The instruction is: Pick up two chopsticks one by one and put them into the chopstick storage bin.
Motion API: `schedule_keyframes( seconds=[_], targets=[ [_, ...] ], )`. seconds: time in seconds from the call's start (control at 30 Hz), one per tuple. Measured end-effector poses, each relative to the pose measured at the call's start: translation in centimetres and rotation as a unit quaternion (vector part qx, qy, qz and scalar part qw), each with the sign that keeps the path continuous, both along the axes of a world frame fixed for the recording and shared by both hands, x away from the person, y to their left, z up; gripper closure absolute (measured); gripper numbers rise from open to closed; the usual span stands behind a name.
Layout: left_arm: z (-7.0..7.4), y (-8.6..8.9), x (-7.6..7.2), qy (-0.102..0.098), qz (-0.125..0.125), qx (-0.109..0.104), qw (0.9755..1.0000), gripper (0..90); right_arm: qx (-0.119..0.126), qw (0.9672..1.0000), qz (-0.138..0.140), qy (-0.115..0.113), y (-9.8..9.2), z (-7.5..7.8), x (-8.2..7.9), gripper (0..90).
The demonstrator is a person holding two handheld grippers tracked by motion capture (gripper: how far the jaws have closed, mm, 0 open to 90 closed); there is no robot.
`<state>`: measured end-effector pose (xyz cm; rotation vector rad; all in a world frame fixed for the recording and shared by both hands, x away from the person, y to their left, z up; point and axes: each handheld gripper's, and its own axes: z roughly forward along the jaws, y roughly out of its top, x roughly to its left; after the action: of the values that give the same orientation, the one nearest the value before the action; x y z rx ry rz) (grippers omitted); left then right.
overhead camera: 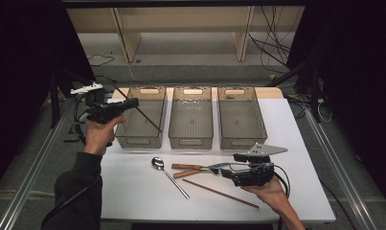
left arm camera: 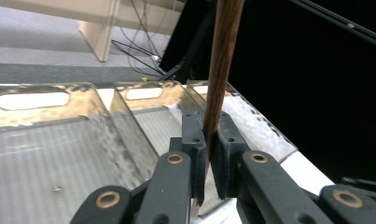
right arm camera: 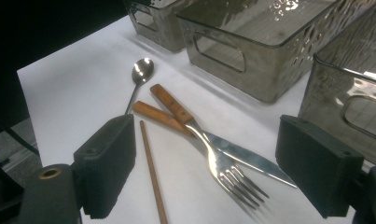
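My left gripper (overhead camera: 131, 103) is raised over the left clear bin (overhead camera: 141, 140) and is shut on a dark wooden chopstick (overhead camera: 150, 120), which slants down into that bin. In the left gripper view the jaws (left arm camera: 211, 144) pinch the chopstick (left arm camera: 223, 56), which stands up between them. My right gripper (overhead camera: 221, 169) hovers low at the table's front right with its jaws wide open (right arm camera: 213, 163). A fork (right arm camera: 223, 168) and a knife (right arm camera: 244, 157) with wooden handles lie crossed between the pads, untouched. A second chopstick (right arm camera: 153, 177) and a spoon (right arm camera: 140, 74) lie beside them.
Three clear bins stand in a row at the back of the white table (overhead camera: 133, 191): left, middle (overhead camera: 191, 142) and right (overhead camera: 242, 143). The spoon (overhead camera: 169, 176) and the loose chopstick (overhead camera: 219, 192) lie near the front. Wooden shelving and cables are beyond the table.
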<state>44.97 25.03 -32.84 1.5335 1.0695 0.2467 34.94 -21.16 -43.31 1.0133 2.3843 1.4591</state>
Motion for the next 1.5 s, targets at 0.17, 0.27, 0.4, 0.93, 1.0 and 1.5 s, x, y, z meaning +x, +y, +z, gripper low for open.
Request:
schedule_keyframes(
  seconds=[0.17, 0.27, 0.4, 0.93, 1.0, 1.5],
  targets=[
    [-0.6, 0.7, 1.3, 0.008, 0.026, 0.02, 0.9994, 84.6, -0.001, 1.0, -0.008, 0.0, -0.4, -0.1, -0.1, 18.8],
    [-1.2, 1.1, 2.1, 0.018, 0.041, 0.029, 0.9986, 84.5, 0.001, 0.9999, -0.011, 0.002, -0.6, -0.2, -0.1, 17.6],
    [-2.3, 1.2, 3.2, 0.027, 0.062, 0.045, 0.9967, 84.5, 0.005, 0.9999, -0.017, 0.001, -0.9, -0.3, -0.2, 17.0],
    [-4.0, 0.0, 4.7, 0.061, 0.061, 0.058, 0.9946, 84.2, 0.007, 0.9998, -0.019, 0.005, -1.2, -0.5, -0.3, 16.6],
    [-4.2, -0.3, 4.8, 0.064, 0.057, 0.06, 0.9945, 84.2, 0.007, 0.9998, -0.018, 0.005, -1.2, -0.5, -0.3, 16.6],
    [-4.6, -1.4, 5.4, 0.099, 0.031, 0.078, 0.9915, 84.2, 0.004, 0.9998, -0.019, 0.007, -1.4, -0.6, -0.3, 16.7]
  ],
)
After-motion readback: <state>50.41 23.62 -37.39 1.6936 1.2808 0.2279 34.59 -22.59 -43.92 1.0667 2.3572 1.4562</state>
